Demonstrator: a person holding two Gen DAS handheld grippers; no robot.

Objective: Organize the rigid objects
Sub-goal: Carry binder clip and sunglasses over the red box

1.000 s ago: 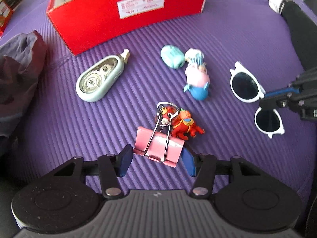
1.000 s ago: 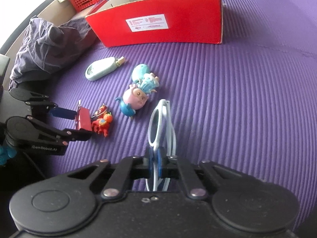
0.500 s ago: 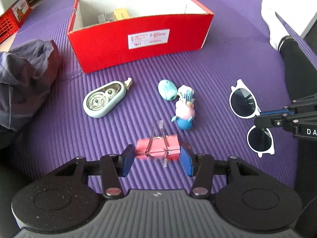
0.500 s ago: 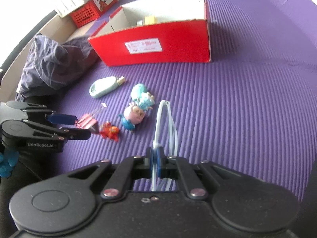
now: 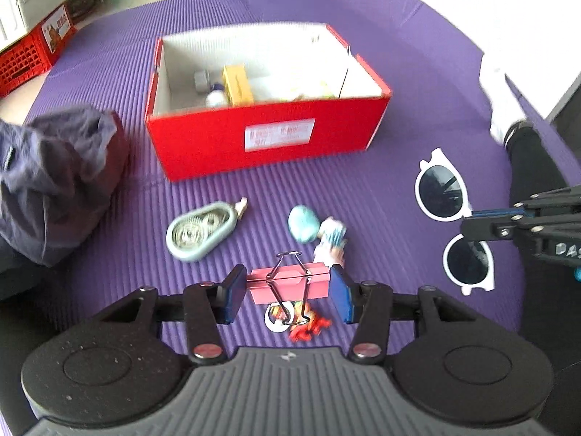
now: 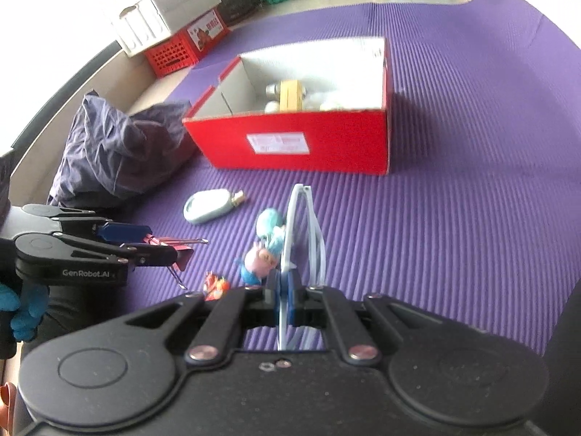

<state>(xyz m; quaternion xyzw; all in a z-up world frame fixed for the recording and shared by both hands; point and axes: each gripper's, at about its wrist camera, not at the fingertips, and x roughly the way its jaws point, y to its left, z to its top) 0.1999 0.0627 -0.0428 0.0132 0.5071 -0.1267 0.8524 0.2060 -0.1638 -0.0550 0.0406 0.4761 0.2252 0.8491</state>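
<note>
My left gripper (image 5: 287,290) is shut on a pink binder clip (image 5: 290,285) and holds it above the purple mat; a small red toy (image 5: 307,325) lies on the mat below it. My right gripper (image 6: 285,292) is shut on the bridge of white sunglasses (image 6: 299,232), seen edge-on; in the left wrist view the sunglasses (image 5: 441,190) hang off the mat at the right. Ahead stands an open red box (image 5: 268,141) with a yellow item and other small things inside. A pale green correction-tape dispenser (image 5: 199,230), a teal egg (image 5: 303,223) and a pig figurine (image 6: 261,259) lie between me and the box.
A crumpled dark cloth (image 5: 54,178) lies at the left of the mat (image 5: 381,189). A red crate (image 6: 185,45) and white boxes stand beyond the mat's far left edge. A person's dark leg and white sock (image 5: 508,123) are at the right.
Both grippers have risen. The binder clip came up off the mat in my left gripper, leaving the red toy behind; the sunglasses rose with the right gripper. The box interior came into view.
</note>
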